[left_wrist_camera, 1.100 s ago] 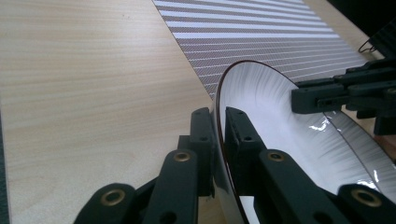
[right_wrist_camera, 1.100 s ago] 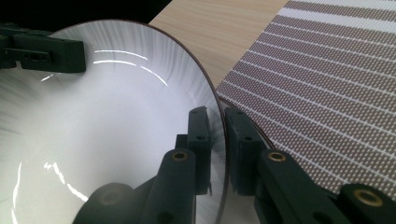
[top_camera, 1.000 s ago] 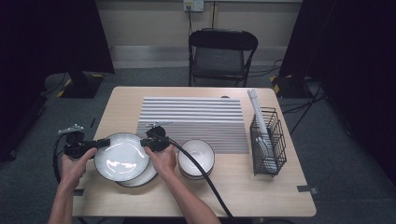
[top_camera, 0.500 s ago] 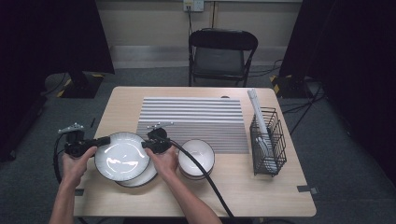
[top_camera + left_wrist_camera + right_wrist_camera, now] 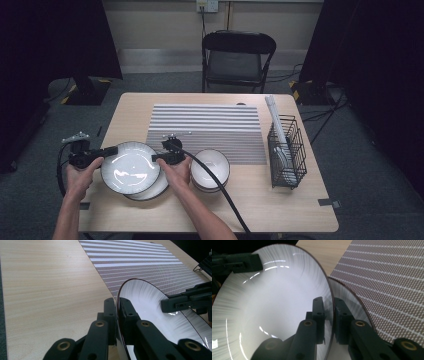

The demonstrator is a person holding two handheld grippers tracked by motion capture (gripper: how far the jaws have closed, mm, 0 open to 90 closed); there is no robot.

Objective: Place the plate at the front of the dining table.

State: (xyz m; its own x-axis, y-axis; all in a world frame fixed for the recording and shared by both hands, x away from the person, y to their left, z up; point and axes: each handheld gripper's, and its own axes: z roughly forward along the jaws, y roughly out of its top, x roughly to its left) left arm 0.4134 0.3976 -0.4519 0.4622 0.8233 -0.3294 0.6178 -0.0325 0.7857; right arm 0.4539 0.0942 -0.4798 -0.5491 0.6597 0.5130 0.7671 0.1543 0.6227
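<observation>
Above the lower plate [image 5: 155, 189] — upper plate [image 5: 130, 166], left gripper [image 5: 111, 150] and right gripper [image 5: 159, 158] clamping opposite rims.

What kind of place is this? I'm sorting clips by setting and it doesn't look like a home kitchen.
Probably a recording studio or lab: black curtains flank a lone wooden table, cables trail over grey carpet, and a folding chair stands by a bare wall.

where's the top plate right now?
In the high view the top plate is at the table's front left, gripped at opposite rims by the left gripper and right gripper, above a second plate, left of the stacked bowls.
</observation>
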